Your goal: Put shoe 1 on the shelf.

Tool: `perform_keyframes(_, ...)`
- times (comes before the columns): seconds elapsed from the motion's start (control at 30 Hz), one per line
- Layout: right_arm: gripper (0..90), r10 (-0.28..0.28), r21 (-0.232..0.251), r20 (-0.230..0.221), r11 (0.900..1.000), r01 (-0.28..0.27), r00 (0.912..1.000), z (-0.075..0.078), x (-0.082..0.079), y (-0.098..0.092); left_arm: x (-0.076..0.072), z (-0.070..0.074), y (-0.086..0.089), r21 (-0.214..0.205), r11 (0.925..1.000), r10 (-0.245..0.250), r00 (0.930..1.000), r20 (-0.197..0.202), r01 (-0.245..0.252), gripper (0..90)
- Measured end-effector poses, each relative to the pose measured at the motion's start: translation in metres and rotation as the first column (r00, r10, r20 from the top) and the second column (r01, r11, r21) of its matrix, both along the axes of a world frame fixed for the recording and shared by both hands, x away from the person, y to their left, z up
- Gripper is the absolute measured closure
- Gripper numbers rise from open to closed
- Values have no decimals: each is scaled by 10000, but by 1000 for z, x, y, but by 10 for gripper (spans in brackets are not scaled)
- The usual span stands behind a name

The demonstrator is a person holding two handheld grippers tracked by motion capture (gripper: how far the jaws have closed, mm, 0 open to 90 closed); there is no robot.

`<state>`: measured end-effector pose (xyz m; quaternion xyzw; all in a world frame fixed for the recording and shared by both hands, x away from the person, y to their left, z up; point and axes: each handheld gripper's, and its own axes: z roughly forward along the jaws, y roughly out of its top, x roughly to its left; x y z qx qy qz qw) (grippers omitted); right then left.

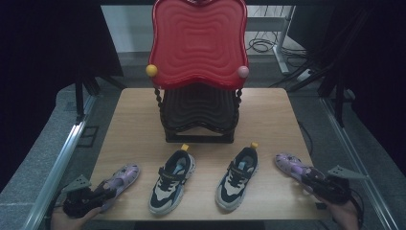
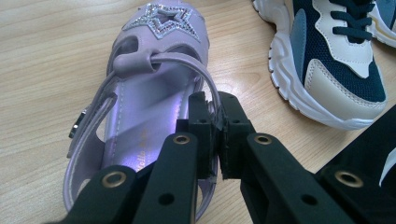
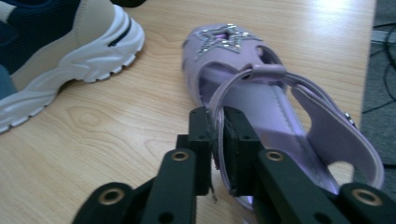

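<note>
Closed on the side strap of the left purple sandal (image 2: 140, 116) at the table's (image 1: 139, 115) near left corner: left gripper (image 2: 215, 116), jaws nearly together. Pinching the strap of the right purple sandal (image 3: 280, 112) by the near right corner: right gripper (image 3: 218, 135), same narrow gap. Farther back, red tiered rack (image 1: 198, 43) at the far edge; between the sandals, two navy sneakers (image 1: 171, 181).
</note>
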<state>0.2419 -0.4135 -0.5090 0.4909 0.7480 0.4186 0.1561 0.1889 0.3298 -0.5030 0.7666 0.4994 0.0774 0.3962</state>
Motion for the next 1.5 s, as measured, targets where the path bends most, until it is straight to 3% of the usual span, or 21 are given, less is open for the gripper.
perform_keyframes(0.2,857,193,16,2,9998,-193,9998,0,1,4,0,0,1,-53,10000,53,10000,62,-53,860)
perform_keyframes(0.4,858,-138,-80,213,9999,139,9997,8,3,5,1,4,4,-243,9994,231,9996,139,-227,862)
perform_keyframes(0.6,859,-432,473,401,9980,413,9983,17,5,6,5,11,13,-729,9955,629,9972,406,-598,863)
perform_keyframes(0.73,858,-570,822,555,9952,523,9968,22,3,6,5,19,16,-1201,9891,951,9920,830,-848,863)
perform_keyframes(0.9,858,-879,1054,1028,9914,770,9908,32,5,10,7,33,20,-1956,9755,1312,9796,1524,-1002,864)
perform_keyframes(1.2,855,-1447,1963,1491,9739,1142,9782,43,6,24,14,51,22,-2171,9725,1282,9718,1980,-840,863)
perform_keyframes(1.5,854,-1544,2219,1816,9686,1125,9712,49,6,37,30,59,6,-2272,9727,1015,9661,2373,-464,862)
